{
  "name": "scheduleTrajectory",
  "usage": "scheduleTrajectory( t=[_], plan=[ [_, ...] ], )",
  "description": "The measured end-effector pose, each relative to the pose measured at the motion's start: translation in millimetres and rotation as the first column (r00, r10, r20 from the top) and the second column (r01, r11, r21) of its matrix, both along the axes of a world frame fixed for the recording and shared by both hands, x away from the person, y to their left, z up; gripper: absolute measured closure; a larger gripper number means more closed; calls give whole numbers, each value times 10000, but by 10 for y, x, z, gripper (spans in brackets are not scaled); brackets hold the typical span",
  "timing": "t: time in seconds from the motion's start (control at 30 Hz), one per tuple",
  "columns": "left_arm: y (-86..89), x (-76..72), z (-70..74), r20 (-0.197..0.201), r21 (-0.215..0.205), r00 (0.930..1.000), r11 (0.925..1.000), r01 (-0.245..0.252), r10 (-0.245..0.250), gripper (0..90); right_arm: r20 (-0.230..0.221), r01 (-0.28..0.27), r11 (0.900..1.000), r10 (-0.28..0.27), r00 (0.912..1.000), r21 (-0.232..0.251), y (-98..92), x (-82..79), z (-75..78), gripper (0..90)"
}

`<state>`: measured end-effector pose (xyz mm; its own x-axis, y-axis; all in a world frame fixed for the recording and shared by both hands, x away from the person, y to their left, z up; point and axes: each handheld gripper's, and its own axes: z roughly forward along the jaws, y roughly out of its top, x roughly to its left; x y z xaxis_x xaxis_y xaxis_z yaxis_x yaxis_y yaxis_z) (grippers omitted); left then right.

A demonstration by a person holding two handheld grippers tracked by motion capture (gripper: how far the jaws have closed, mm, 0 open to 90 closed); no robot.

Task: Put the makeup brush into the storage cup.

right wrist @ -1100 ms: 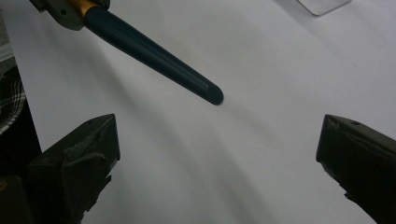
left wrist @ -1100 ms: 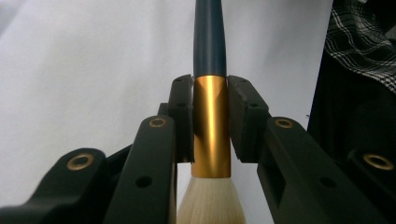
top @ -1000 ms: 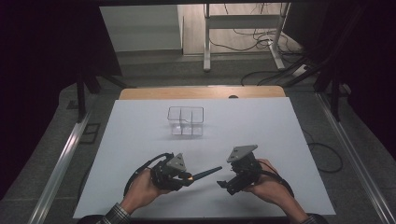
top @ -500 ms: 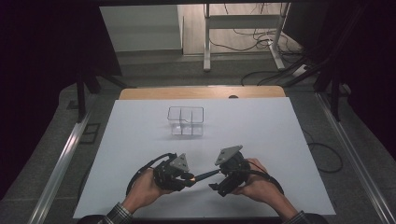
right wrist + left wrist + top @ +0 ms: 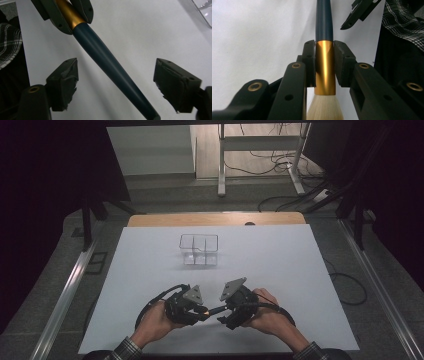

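Count on the surface (image 5: 310, 285): one brush (image 5: 324, 50), comprising one dark blue handle, one gold ferrule and one pale bristle head. One clear plastic container (image 5: 199, 249), divided into compartments, near the far edge. Two tongs: left tongs (image 5: 200, 312) and right tongs (image 5: 224, 314), near the near edge.

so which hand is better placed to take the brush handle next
The right. The right gripper has its jaws, which have just been closing, open around the dark blue tapered brush handle, not yet pressing it. The left gripper is shut on the brush's gold metal ferrule.
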<state>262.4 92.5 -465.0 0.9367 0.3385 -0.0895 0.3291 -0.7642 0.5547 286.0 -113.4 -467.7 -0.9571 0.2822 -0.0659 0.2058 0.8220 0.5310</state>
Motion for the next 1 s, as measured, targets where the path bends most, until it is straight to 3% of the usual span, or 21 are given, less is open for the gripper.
scheduleTrajectory(
  t=[0.4,0.57,0.6,0.63,0.67,0.7,0.73,0.77,1.0],
  plan=[
    [-19,-3,-6,-65,153,10000,9999,65,-64,730,473,-615,9974,633,9969,-386,96,-32,2,436],
    [-22,1,-13,-145,163,9998,9998,148,-145,729,356,-1105,9921,1127,9930,-592,116,-53,-13,602],
    [-22,1,-13,-145,163,9998,9998,148,-145,726,356,-1105,9921,1127,9930,-592,116,-53,-13,602],
    [-28,-29,12,510,200,9986,9997,130,-140,696,237,-1556,9815,1592,9870,-1118,122,-81,-36,707],
    [-28,-29,12,510,200,9986,9997,130,-140,661,237,-1556,9815,1592,9870,-1118,122,-81,-36,707],
    [-12,-34,67,998,-11,9950,10000,9,-8,623,-272,-1913,9771,1895,9815,-931,123,-94,-49,764],
    [3,-37,94,1221,-228,9925,9997,-86,113,609,-426,-1795,9809,1767,9833,-747,128,-98,-45,765],
    [14,-36,103,1375,-292,9903,9994,-159,198,505,-581,-1711,9823,1670,9842,-760,136,-85,-32,766],
    [83,12,52,1359,-398,9878,9966,-717,765,231,-835,-1212,9908,1160,9897,-601,63,-21,-38,766]
  ],
)
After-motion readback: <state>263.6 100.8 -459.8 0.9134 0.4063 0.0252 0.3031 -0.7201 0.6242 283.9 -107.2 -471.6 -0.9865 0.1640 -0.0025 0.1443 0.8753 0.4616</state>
